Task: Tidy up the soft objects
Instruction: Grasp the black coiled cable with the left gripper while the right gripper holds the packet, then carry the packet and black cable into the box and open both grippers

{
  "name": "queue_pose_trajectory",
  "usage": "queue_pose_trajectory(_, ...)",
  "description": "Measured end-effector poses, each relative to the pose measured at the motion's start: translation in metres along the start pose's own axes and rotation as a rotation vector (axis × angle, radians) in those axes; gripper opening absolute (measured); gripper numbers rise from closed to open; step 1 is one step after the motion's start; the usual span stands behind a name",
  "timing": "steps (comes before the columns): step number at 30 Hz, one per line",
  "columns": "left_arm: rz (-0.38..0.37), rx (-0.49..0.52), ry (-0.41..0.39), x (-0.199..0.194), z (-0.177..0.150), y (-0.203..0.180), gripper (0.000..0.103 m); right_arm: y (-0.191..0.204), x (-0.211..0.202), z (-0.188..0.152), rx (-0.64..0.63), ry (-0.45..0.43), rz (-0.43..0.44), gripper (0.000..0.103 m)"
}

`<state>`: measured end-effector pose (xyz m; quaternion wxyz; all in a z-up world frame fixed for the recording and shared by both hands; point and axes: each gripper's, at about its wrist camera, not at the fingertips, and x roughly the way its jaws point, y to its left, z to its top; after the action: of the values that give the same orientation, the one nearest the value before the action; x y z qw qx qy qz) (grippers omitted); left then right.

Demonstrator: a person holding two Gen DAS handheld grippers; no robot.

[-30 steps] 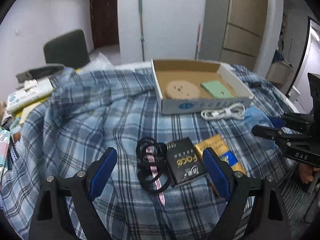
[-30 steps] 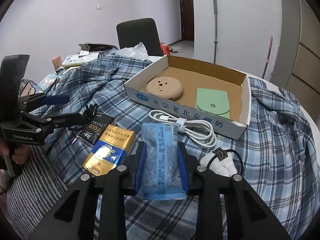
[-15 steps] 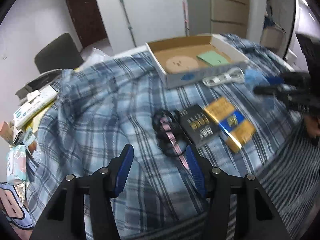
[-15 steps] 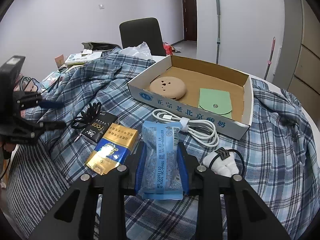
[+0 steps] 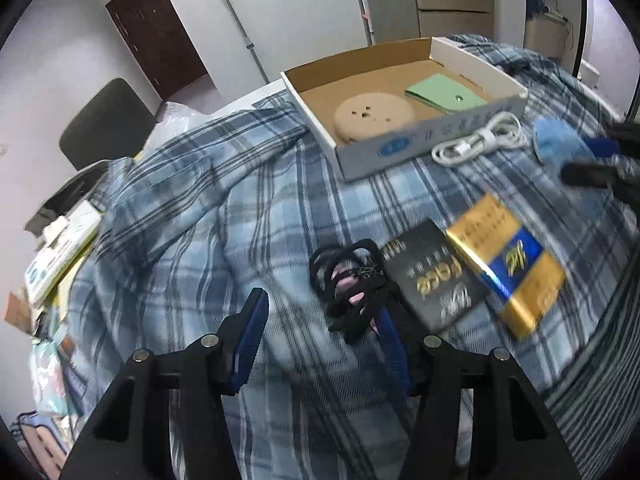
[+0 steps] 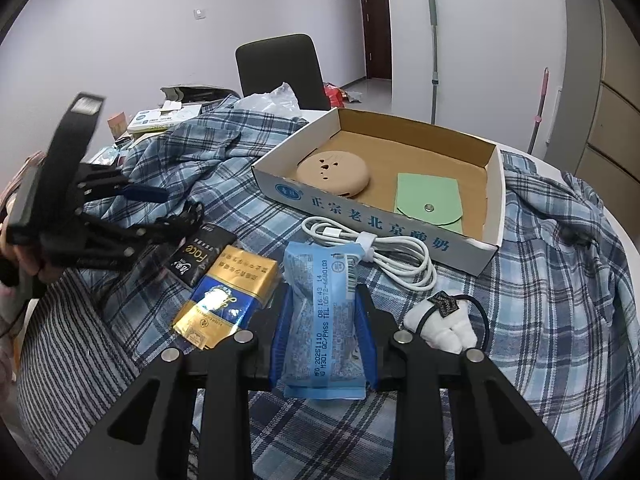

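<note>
My right gripper [image 6: 323, 340] is shut on a blue soft packet [image 6: 320, 312] and holds it just above the plaid cloth. An open cardboard box [image 6: 494, 200] behind it holds a tan round pad [image 6: 334, 172] and a green pouch [image 6: 430, 200]. My left gripper [image 5: 322, 336] is open, low over the cloth. Its right finger touches a bundle of black hair ties with a pink strip [image 5: 348, 280]. The left gripper also shows at the left of the right wrist view [image 6: 160, 216]. A white plush with a black band [image 6: 440, 324] lies right of the packet.
A black "Face" packet [image 5: 432, 276] and a gold-blue carton [image 5: 508, 268] lie right of the hair ties. A coiled white cable [image 6: 376, 248] lies before the box. Papers and small items [image 5: 60, 240] sit at the table's left edge, a chair [image 6: 280, 68] behind.
My left gripper has swung left and down toward the hair ties and its jaws have narrowed. My right gripper has kept the blue packet nearly still.
</note>
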<state>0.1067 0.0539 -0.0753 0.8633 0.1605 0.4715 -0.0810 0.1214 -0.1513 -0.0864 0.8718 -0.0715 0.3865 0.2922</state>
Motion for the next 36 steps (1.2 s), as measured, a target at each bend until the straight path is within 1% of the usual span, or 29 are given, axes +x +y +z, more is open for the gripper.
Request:
queue_pose_trajectory(1,-0.024,-0.024,0.011,0.005,0.004,0.003,0.058,0.0,-0.001,0.0,0.001,-0.001,-0.001,0.03)
queue_pose_trajectory(2,-0.03,-0.038,0.014,0.007,0.006,0.004,0.058,0.0,-0.001,0.0,0.002,-0.003,0.0,0.03)
queue_pose_trajectory(7,-0.058,-0.047,0.009,0.018,0.015,0.006,0.058,-0.001,-0.003,-0.001,0.01,0.0,0.019,0.03)
queue_pose_trajectory(9,-0.098,-0.061,0.009,0.022,0.017,0.009,0.058,0.0,-0.002,-0.001,0.007,0.006,0.026,0.03)
queue_pose_trajectory(10,-0.13,-0.066,0.008,0.025,0.02,0.011,0.058,0.0,-0.001,-0.001,0.006,0.009,0.029,0.03)
queue_pose_trajectory(12,-0.157,-0.076,0.001,0.03,0.022,0.014,0.062,0.001,-0.001,-0.002,0.005,0.012,0.03,0.03)
queue_pose_trajectory(13,-0.167,-0.082,-0.004,0.033,0.024,0.015,0.069,0.0,-0.001,-0.001,0.006,0.011,0.031,0.03)
queue_pose_trajectory(14,-0.17,-0.084,-0.006,0.035,0.025,0.016,0.072,0.0,-0.001,-0.001,0.008,0.011,0.032,0.03)
queue_pose_trajectory(18,-0.2,-0.11,-0.012,0.04,0.027,0.016,0.072,-0.002,0.0,-0.001,0.022,0.021,0.04,0.03)
queue_pose_trajectory(19,-0.199,-0.111,-0.02,0.04,0.026,0.015,0.061,-0.003,0.001,-0.002,0.026,0.025,0.043,0.03)
queue_pose_trajectory(20,-0.201,-0.106,-0.039,0.038,0.026,0.013,0.028,-0.003,0.002,-0.001,0.028,0.027,0.044,0.03)
queue_pose_trajectory(21,-0.217,-0.093,-0.052,0.036,0.026,0.01,0.017,-0.004,0.002,-0.001,0.031,0.029,0.044,0.03)
queue_pose_trajectory(22,-0.227,-0.087,-0.049,0.034,0.024,0.007,0.011,-0.003,0.003,-0.001,0.033,0.031,0.044,0.03)
queue_pose_trajectory(24,-0.239,-0.081,-0.067,0.03,0.024,0.003,0.008,-0.003,0.002,-0.001,0.036,0.032,0.044,0.03)
queue_pose_trajectory(27,-0.214,-0.063,-0.127,0.012,0.024,-0.003,0.006,-0.004,0.002,-0.001,0.043,0.029,0.043,0.03)
queue_pose_trajectory(32,-0.239,-0.1,-0.187,-0.02,0.028,-0.002,0.006,-0.007,0.0,0.0,0.053,0.016,0.036,0.03)
queue_pose_trajectory(36,-0.193,-0.084,-0.241,-0.049,0.032,-0.008,0.006,-0.009,-0.008,0.003,0.061,-0.017,0.01,0.03)
